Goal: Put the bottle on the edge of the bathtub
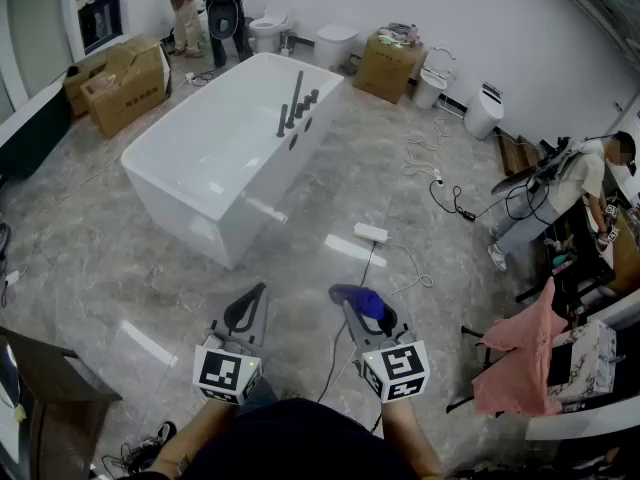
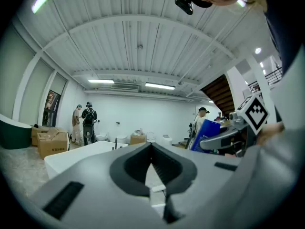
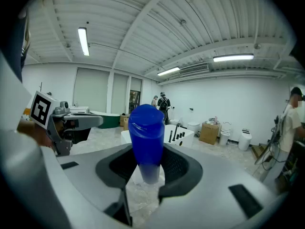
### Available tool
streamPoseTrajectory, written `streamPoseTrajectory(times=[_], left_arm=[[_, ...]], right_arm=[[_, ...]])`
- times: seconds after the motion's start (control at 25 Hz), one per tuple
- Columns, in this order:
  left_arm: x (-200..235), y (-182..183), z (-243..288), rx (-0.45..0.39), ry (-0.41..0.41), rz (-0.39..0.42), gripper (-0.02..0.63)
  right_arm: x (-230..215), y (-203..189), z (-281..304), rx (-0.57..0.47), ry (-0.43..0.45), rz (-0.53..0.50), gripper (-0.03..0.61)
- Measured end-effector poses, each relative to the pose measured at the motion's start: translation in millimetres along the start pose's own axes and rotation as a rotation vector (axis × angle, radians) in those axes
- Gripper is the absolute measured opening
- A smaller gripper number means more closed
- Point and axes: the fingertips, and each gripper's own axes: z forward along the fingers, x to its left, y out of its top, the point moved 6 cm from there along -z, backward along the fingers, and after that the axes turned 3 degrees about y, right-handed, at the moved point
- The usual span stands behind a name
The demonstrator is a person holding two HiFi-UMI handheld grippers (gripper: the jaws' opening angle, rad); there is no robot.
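Since the bathtub (image 1: pixel 255 198) stands well ahead across the tiled floor (image 1: pixel 90 258), with 1 row of dark taps (image 1: pixel 297 103) along its far rim, both tools are carried low and close to the body, seemingly in transit rather than at work; nothing is being set down yet, and the tub's long edges look bare and free to take something.

At the left, the left gripper (image 1: pixel 258 294) has its jaws brought together at the tips and nothing between them; its own view shows only the dark pads meeting over the pale floor, with the tub (image 2: pixel 81 154) beyond. I judge that it is kept closed and idle because the job needs 1 tool only; held out to the side, it stays clear of the load. The left forearm comes up from the bottom of the head view, elbow tucked in, the tool pointing forward and slightly inward towards the tub.

To its right, the right gripper (image 1: pixel 358 304) is clamped on the blue bottle (image 1: pixel 368 301); in the right gripper view the pads press the lower part of the bottle (image 3: pixel 147 137) from both sides, while its rounded top stands well above them. Gripping it low and upright probably makes sense for the placing; the base could then meet the rim flat. The right forearm runs parallel to the left, the wrist level, the tool aimed ahead at the tub (image 3: pixel 188 138); the bottle is therefore in the air, well apart from the edge that it is meant for.
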Motion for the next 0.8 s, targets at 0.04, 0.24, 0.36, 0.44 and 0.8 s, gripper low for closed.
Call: streamPoseTrajectory(times=[0.04,0.24,0.36,0.44,0.8], left_arm=[[-12,2,-3,-0.001,-0.001,0.002,0.002],[-46,15,-20,0.002,-0.030,0.038,0.002],[-54,27,-22,-0.011,-0.035,0.071,0.002],[-57,34,-21,-0.025,-0.032,0.081,0.002],[-35,40,16,-0.031,-0.014,0.075,0.002]], right_arm=[[-2,1,-9,0.000,0.006,-0.012,0.158],[-5,6,-40,-0.045,0.018,0.031,0.160],[-8,10,-48,-0.070,0.016,0.056,0.160],[-10,12,-54,-0.077,0.014,0.033,0.160],[-25,22,-23,-0.097,0.025,0.046,0.158]])
